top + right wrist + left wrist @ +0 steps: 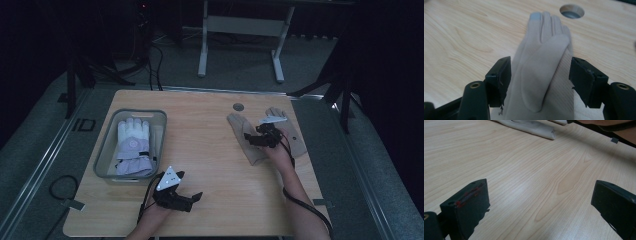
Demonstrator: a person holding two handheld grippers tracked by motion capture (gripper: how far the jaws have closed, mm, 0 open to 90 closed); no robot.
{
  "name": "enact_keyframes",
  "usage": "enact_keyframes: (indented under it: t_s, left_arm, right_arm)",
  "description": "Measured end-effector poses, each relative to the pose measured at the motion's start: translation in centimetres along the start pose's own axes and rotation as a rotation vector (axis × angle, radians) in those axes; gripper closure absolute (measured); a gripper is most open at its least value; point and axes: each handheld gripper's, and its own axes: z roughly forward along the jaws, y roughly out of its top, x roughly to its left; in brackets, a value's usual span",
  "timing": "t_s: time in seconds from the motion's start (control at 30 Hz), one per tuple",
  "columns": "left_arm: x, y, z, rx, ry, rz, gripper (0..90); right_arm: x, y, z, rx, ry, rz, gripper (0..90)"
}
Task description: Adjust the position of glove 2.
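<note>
You are at the pick-up step, as I read it: your right hand-held gripper (261, 134) sits over the beige glove (541, 70) that lies flat near the bench's right edge, toward the far side. In the right gripper view the glove runs up between the two black jaws, with its fingertips pointing toward the round grommet hole (572, 11) by the far edge. The jaws stand apart, one on each side of the fabric; a gap shows at the left one, and at the right one I cannot tell whether it touches the cloth. Nothing is clamped yet.

The next move, I judge, calls for lowering a touch and pinching enough cloth that the limp glove does not slide out when you lift. A second beige glove (290, 132) lies just beside it, nearer the right edge, so take care to gather only one.

Your left hand-held gripper (187, 199) rests near the bench's near edge, jaws wide apart over bare wood, holding nothing.

The grey basket (159, 131) by the left edge already holds a white and lavender glove (133, 147), and looks like the likely destination.

The bench (210, 165) is pale wood grain. Around it the room is dark, with grey carpet, trailing cables and a white table frame (240, 35) beyond the far edge.
</note>
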Motion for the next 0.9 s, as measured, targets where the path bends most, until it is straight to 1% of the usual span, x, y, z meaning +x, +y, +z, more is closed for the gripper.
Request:
enact_keyframes:
  t_s: [0.1, 0.13, 0.23, 0.27, 0.33, 0.37, 0.4, 0.43, 0.47, 0.53, 0.6, 0.63, 0.67, 0.73, 0.77, 0.8, 0.87, 0.9]
  left_arm:
    - [0.0, 0.0, 0.1, 0.000, -0.005, 0.001, 1.7]
    - [0.0, 0.0, 0.1, 0.000, -0.007, 0.003, 1.7]
    - [0.0, -0.1, 0.2, 0.003, -0.008, 0.007, 1.7]
    - [0.0, -0.1, 0.2, 0.004, -0.010, 0.003, 1.7]
    - [0.1, -0.2, 0.3, 0.005, -0.013, 0.002, 1.7]
    - [0.1, -0.1, 0.3, 0.004, -0.012, 0.002, 1.7]
    - [0.1, -0.1, 0.3, 0.004, -0.012, 0.002, 1.7]
    - [0.1, -0.1, 0.2, 0.000, -0.009, 0.006, 1.7]
    - [0.1, -0.1, 0.2, 0.001, -0.005, 0.011, 1.7]
    - [0.1, -0.1, 0.1, 0.000, -0.003, 0.011, 1.7]
    - [0.1, -0.1, 0.1, 0.001, -0.002, 0.009, 1.7]
    - [0.1, -0.1, 0.1, 0.001, -0.002, 0.009, 1.7]
    - [0.1, -0.1, 0.2, 0.002, -0.003, 0.006, 1.7]
    - [0.1, -0.1, 0.3, 0.007, -0.003, 0.005, 1.7]
    - [0.1, -0.1, 0.3, 0.007, -0.003, 0.005, 1.7]
    - [0.1, -0.1, 0.3, 0.010, -0.005, 0.005, 1.7]
    - [0.0, -0.1, 0.4, 0.010, -0.002, 0.006, 1.7]
    - [0.0, -0.1, 0.4, 0.010, -0.004, 0.005, 1.7]
  right_arm:
    - [-0.2, 0.1, 0.8, 0.017, -0.007, 0.007, 34.8]
    - [-0.2, 0.1, 1.1, 0.018, -0.007, 0.010, 36.6]
    - [-0.3, 0.2, 1.5, 0.021, -0.001, 0.014, 37.2]
    - [-0.3, 0.0, 2.5, 0.066, -0.011, 0.004, 38.7]
    - [-0.3, -0.4, 3.1, 0.100, -0.014, -0.010, 40.9]
    - [-0.2, -0.5, 3.1, 0.086, -0.017, -0.021, 42.1]
    - [-0.2, -0.5, 3.1, 0.086, -0.017, -0.021, 42.1]
    - [-0.2, -0.5, 3.1, 0.086, -0.018, -0.015, 45.3]
    - [-0.1, -0.5, 3.0, 0.085, -0.025, -0.014, 51.5]
    - [0.0, -0.5, 2.8, 0.093, -0.024, -0.009, 69.2]
    - [0.2, -0.4, 2.8, 0.095, -0.025, 0.000, 75.7]
    - [0.2, -0.4, 2.8, 0.095, -0.025, 0.000, 75.7]
    - [0.5, -0.3, 2.7, 0.108, -0.026, 0.074, 77.7]
    - [0.8, -0.3, 2.5, 0.112, -0.034, 0.110, 78.6]
    - [0.9, -0.3, 2.4, 0.108, -0.037, 0.136, 79.1]
    - [0.9, -0.3, 2.4, 0.108, -0.037, 0.136, 79.1]
    - [1.2, -0.4, 2.1, 0.095, -0.015, 0.212, 79.5]
    - [1.5, -0.4, 1.8, 0.084, -0.013, 0.235, 79.7]
